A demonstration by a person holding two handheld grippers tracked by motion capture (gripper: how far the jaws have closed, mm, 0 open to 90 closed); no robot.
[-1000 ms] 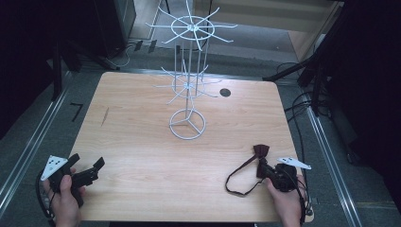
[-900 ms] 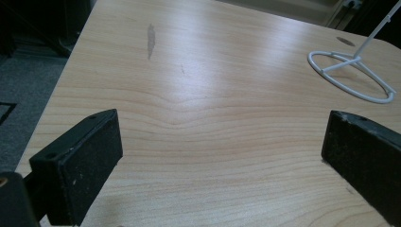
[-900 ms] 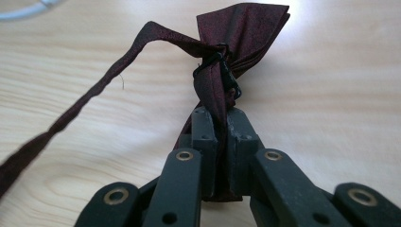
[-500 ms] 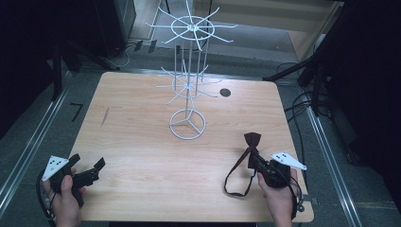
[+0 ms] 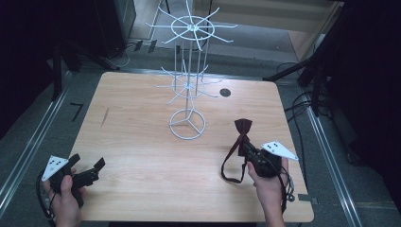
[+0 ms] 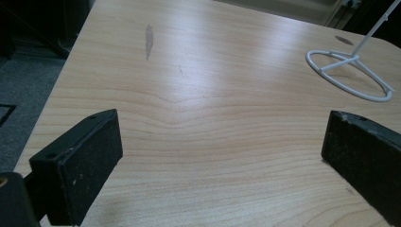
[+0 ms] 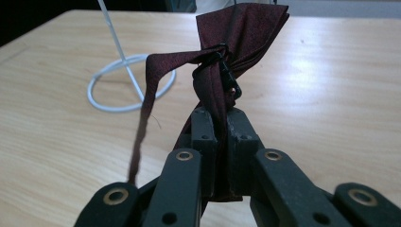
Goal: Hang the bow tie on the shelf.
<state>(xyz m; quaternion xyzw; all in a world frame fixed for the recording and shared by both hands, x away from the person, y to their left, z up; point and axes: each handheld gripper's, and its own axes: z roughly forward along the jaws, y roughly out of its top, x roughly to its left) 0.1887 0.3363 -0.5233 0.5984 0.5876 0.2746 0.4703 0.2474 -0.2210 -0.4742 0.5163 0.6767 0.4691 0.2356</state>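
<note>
- Since the earlier frame, the right tool (image 5: 250, 153) has lifted the bow tie (image 5: 243, 127) off the counter (image 5: 142, 151), strap dangling; the likely step is carrying it to the wire rack (image 5: 188, 85).
- Left tool (image 6: 222, 156): jaws wide apart, empty, over bare counter.
- Right tool (image 7: 220, 127): clamped on the bow tie; hooking it needs a lift toward a rack arm.

bright glare on the table (image 7: 302, 61), dark surroundings, sharp focus.
</note>
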